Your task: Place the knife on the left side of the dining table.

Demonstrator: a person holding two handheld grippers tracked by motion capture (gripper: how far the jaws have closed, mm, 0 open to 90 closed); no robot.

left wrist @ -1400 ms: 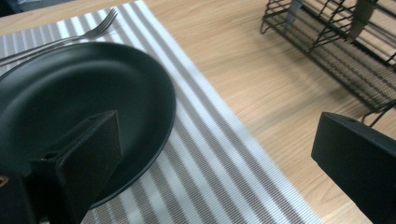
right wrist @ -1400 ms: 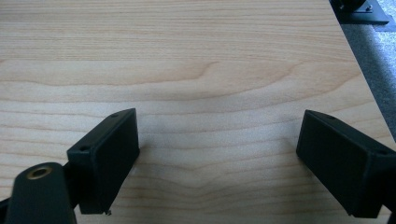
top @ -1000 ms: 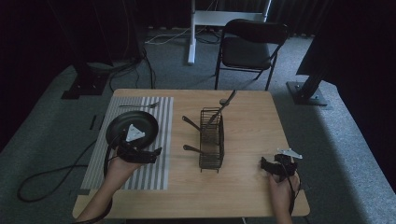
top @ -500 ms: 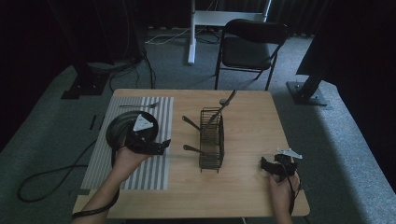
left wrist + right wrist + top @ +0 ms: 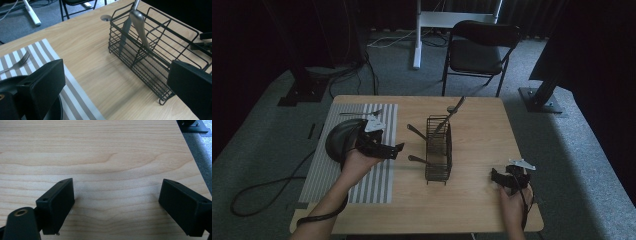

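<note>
Over the striped mat (image 5: 347,165) my left gripper (image 5: 384,149) is hovering, jaws spread | its view is catching a fork (image 5: 15,63) beside the wire caddy (image 5: 150,52) | right gripper (image 5: 504,177) is resting parted on bare table (image 5: 105,150)

We view the bench (image 5: 472,200) from high above; the left gripper view closely shares the wire basket (image 5: 150,50) (image 5: 438,150).

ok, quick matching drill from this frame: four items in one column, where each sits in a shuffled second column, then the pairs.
1. fork
2. wire basket
3. right tongs
4. black plate

a. middle of the table, cutlery inside
b. on the striped mat's far end
c. over bare wood near the right edge
d. on the mat, under the left hand

Pairs: 1-b, 2-a, 3-c, 4-d
</note>
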